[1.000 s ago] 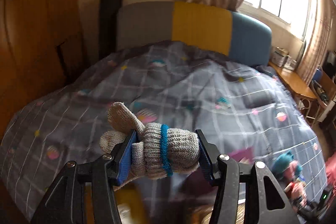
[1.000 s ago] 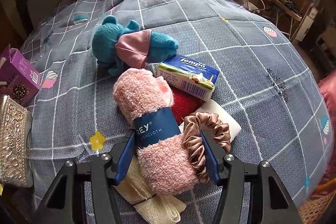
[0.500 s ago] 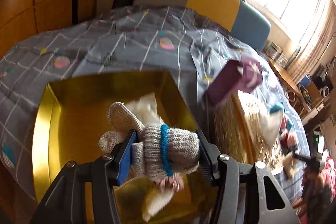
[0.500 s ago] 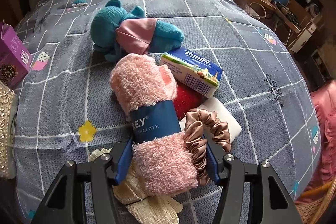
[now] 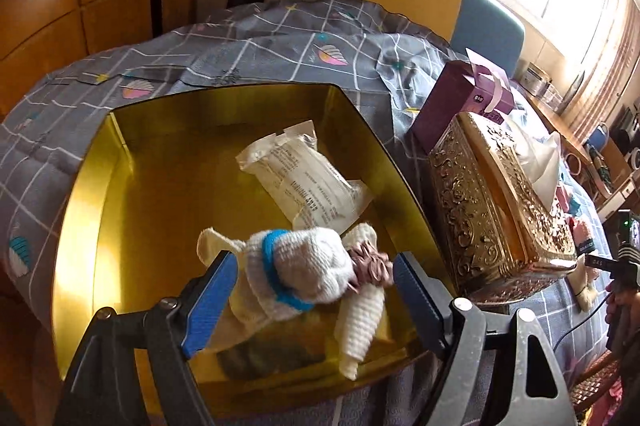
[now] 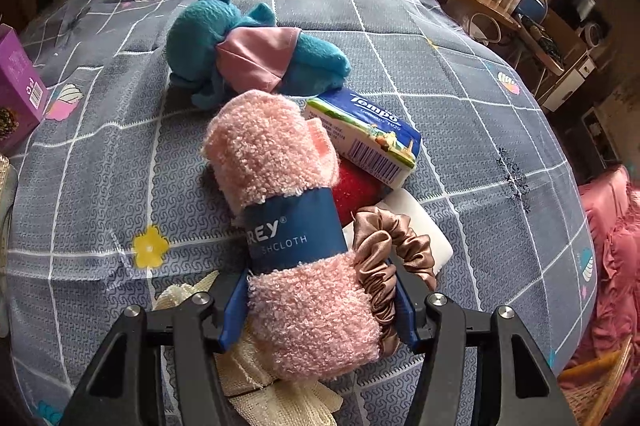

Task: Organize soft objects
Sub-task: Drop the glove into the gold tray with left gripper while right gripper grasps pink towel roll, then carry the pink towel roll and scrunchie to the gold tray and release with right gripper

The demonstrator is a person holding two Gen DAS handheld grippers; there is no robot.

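Observation:
In the left wrist view my left gripper point(image 5: 316, 286) is open above a gold tin box point(image 5: 100, 210). The rolled grey gloves with a blue band point(image 5: 296, 266) sit loose between the fingers, inside the box, beside a white packet point(image 5: 308, 182), a cream sock point(image 5: 360, 322) and a mauve scrunchie point(image 5: 370, 264). In the right wrist view my right gripper point(image 6: 320, 306) is shut on a pink rolled washcloth with a blue band point(image 6: 288, 210), with a bronze satin scrunchie point(image 6: 384, 258) pressed against the right finger.
An ornate gold tissue box point(image 5: 492, 202) and a purple carton point(image 5: 460, 106) stand right of the tin. On the quilt lie a teal plush toy point(image 6: 248, 50), a Tempo tissue pack point(image 6: 364, 138), a red item point(image 6: 356, 190), a white pad point(image 6: 416, 222) and cream mesh cloth point(image 6: 256, 378).
My left gripper swung from the bed to above the gold tin, then opened and let go of the gloves. My right gripper stayed shut on the washcloth and lifted slightly.

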